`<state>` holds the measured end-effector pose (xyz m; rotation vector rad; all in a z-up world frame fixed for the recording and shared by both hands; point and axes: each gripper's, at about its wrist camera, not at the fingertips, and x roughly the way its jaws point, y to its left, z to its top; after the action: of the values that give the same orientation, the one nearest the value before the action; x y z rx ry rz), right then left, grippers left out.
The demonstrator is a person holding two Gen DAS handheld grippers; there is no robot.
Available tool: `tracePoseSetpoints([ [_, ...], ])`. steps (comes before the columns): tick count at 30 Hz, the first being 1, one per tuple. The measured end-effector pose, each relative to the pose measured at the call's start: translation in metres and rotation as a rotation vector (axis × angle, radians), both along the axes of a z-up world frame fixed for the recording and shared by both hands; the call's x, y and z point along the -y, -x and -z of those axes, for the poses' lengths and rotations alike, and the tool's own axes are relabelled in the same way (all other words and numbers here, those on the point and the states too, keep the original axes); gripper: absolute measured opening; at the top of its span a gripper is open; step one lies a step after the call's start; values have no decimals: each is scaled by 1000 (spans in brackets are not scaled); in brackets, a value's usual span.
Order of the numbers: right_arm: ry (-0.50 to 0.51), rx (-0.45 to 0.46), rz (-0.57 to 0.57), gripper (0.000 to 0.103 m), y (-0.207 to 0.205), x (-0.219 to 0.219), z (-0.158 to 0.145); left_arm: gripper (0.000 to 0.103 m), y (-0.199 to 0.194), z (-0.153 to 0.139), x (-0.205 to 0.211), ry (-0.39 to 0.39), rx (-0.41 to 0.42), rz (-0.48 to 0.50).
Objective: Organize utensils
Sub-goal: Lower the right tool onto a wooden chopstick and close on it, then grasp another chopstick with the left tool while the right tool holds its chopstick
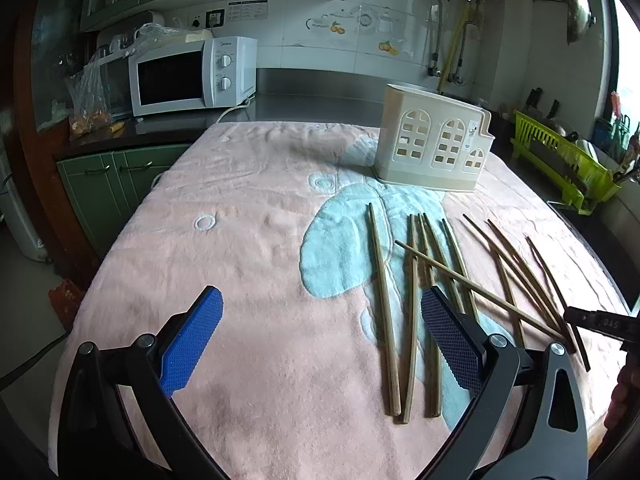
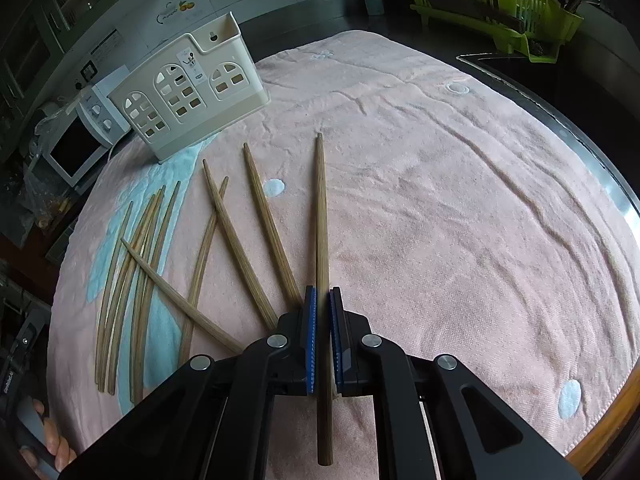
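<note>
Right gripper [image 2: 323,336] is closed on a single wooden chopstick [image 2: 321,240], blue pads pressing it from both sides; the stick runs straight ahead between the fingers, its thin tip pointing far across the pink towel [image 2: 460,200], thick end passing back under the gripper. Left gripper [image 1: 320,344] stands wide open with nothing between its pads, hovering over the near part of the towel. The loose chopsticks [image 2: 136,280] lie scattered on the towel to the left of the held one, several side by side over the pale blue patch, one lying slantwise across the others. The cream utensil holder [image 2: 188,92], with arched window cut-outs, stands upright at the far left of the towel, apart from the sticks. Beyond: white microwave [image 1: 192,76] far left, green dish rack [image 2: 496,4] far right.
</note>
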<state>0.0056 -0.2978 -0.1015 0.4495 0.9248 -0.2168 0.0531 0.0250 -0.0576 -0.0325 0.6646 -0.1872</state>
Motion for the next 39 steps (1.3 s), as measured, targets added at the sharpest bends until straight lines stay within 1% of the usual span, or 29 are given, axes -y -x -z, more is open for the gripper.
tracePoseSetpoints([
  [4,7,0,-17,7,2,2,3,98,3,1,4,-3,-13,3],
  [11,93,7,-64,8,3,-8,4,97,8,5,7,-2,-36,8],
  [17,84,17,-75,8,7,-6,4,96,12,9,17,-7,-59,37],
  [22,78,28,-94,7,10,-4,5,92,14,14,27,-18,-79,59],
  [24,89,33,-98,7,11,-4,5,84,14,17,30,-21,-94,71],
  [28,85,38,-104,7,12,-3,5,71,13,24,34,-26,-108,96],
  [30,84,40,-109,7,13,-3,5,60,12,27,36,-25,-119,109],
  [31,82,42,-110,7,13,-3,5,57,10,29,36,-17,-129,115],
  [33,78,44,-112,7,14,-2,5,46,6,33,32,27,-155,123],
  [34,76,46,-113,7,14,-2,5,43,4,35,31,39,-163,120],
  [36,78,47,-116,7,14,-2,5,39,-2,38,28,36,-179,96],
  [39,93,45,-125,7,14,-4,5,36,-6,42,28,33,-192,97],
])
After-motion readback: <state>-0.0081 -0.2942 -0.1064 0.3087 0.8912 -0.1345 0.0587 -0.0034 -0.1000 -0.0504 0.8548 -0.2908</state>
